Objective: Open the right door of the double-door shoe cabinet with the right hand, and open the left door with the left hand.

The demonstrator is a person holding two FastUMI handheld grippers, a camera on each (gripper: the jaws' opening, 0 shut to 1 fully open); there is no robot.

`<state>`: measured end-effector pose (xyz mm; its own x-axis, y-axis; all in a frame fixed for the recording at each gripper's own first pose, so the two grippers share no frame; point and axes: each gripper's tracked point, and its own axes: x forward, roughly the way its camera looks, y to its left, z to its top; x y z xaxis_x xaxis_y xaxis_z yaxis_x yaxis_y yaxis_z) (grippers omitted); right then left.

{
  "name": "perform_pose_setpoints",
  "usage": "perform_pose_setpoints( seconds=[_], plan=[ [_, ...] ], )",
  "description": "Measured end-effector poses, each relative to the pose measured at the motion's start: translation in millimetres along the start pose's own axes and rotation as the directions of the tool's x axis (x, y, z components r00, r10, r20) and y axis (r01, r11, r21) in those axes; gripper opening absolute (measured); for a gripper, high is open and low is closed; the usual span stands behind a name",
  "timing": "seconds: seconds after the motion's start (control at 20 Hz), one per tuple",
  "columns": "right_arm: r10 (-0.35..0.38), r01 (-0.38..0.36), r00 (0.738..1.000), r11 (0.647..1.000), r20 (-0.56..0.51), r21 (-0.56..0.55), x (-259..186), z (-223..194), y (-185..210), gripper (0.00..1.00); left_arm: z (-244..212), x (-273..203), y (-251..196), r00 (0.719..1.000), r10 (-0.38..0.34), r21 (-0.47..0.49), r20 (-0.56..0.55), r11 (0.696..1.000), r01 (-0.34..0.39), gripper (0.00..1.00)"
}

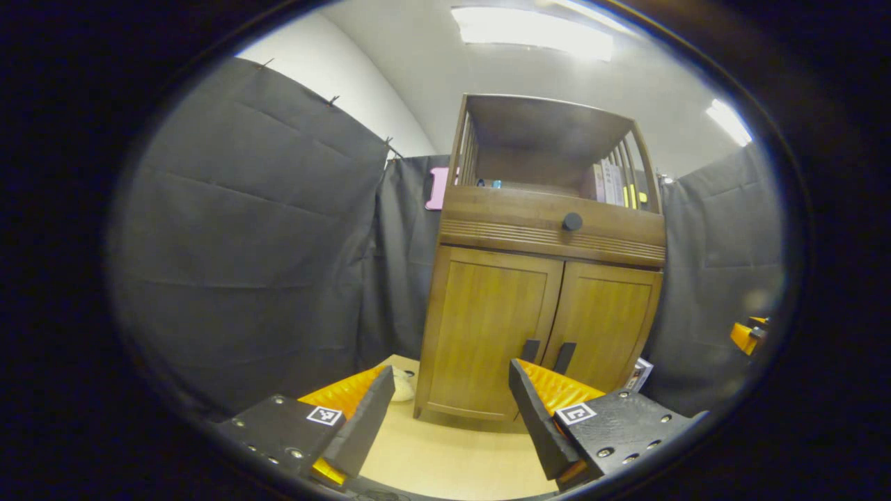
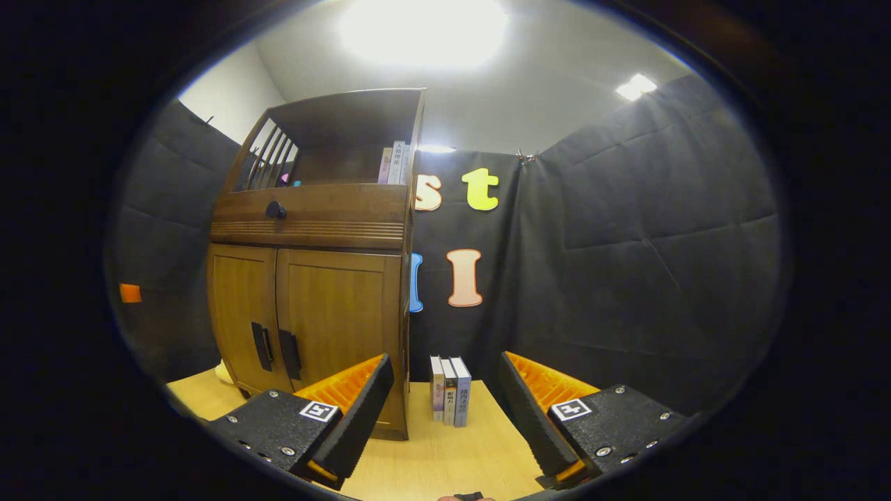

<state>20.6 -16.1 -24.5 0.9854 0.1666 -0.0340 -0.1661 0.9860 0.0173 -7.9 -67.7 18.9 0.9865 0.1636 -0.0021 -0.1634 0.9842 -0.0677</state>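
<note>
Double-door shoe cabinet (image 1: 543, 278) stands on a pale wood table (image 1: 452, 459), both doors closed – left door (image 1: 491, 327) and right door (image 1: 605, 327) meet at two dark handles (image 1: 546, 353). Upper shelf holds books (image 1: 611, 184) at one end; a drawer w/ round knob (image 1: 572, 221) sits below it. Three more books (image 2: 450, 391) stand upright beside the cabinet. Left gripper (image 1: 445, 410) and right gripper (image 2: 442, 410) hang w/ fingers spread, empty, short of the doors. Dark cloth walls – ceiling lights (image 1: 532, 31) overhead.
</note>
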Motion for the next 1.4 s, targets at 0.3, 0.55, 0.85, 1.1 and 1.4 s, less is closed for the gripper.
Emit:
perform_pose_setpoints(
  seconds=[0.3,0.55,0.85,1.1,1.4],
  plan=[
    [0.141,-0.141,0.99,0.99,-0.023,0.023,35.1,-24.3,16.7,0.95,-21.8,-18.7,-11.9,0.995,0.091,-0.047,-0.047,0.994,-0.094,0.94],
    [0.216,-0.213,0.975,0.975,-0.055,0.06,61.5,-25.0,63.8,0.95,-7.5,-28.0,-9.8,0.984,0.167,0.06,0.061,0.984,-0.171,0.94],
    [0.241,-0.232,0.966,0.967,-0.088,0.103,98.7,-22.6,131.0,0.95,-22.6,8.5,7.8,0.99,0.127,0.073,0.057,0.989,-0.131,0.95],
    [0.248,-0.228,0.964,0.957,-0.099,0.178,131.6,-16.3,196.5,0.94,-59.4,52.7,38.8,0.998,0.058,-0.031,-0.01,0.998,-0.058,0.95],
    [0.251,-0.22,0.959,0.951,-0.13,0.218,164.8,-30.5,254.5,0.94,-86.4,66.6,85.2,0.997,0.065,-0.108,-0.046,0.992,-0.069,0.95]
  ],
)
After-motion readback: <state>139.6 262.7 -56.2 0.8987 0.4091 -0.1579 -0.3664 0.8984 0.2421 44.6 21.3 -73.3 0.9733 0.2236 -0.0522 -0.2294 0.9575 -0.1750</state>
